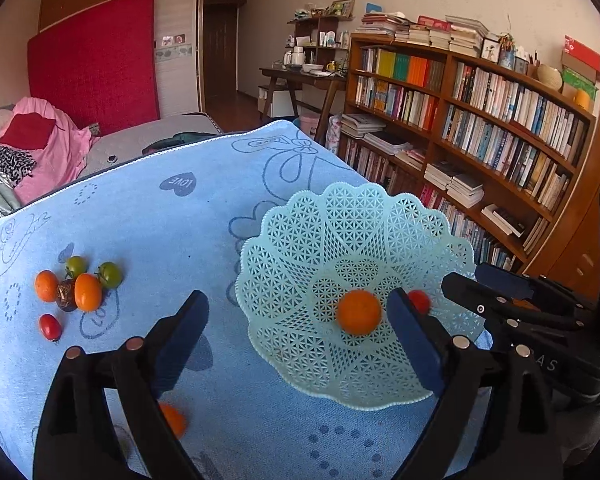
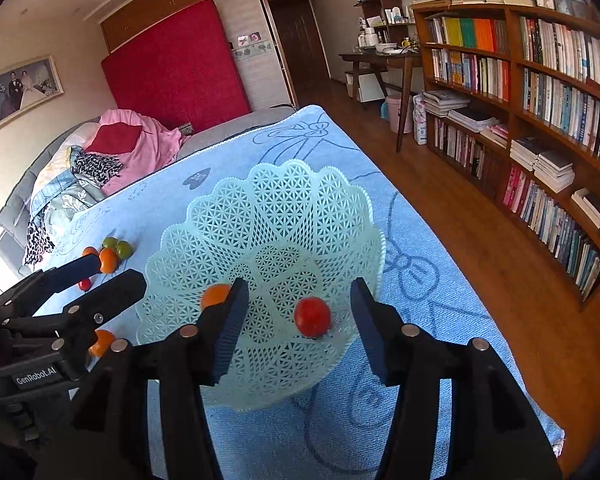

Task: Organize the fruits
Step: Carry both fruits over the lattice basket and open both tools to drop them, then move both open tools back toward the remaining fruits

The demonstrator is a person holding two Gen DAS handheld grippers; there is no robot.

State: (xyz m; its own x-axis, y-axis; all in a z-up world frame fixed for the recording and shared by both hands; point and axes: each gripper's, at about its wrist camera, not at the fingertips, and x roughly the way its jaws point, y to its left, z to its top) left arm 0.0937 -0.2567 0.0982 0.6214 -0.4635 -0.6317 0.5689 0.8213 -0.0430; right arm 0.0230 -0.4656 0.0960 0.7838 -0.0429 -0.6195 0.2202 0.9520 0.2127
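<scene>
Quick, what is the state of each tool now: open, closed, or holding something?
Left tool: open, holding nothing, above the basket.
Right tool: open, holding nothing; the red tomato lies in the basket.

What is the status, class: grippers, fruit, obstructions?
Left gripper and right gripper open, empty. Orange fruit and red tomato in basket; cluster on cloth. Nothing obstructing.
</scene>
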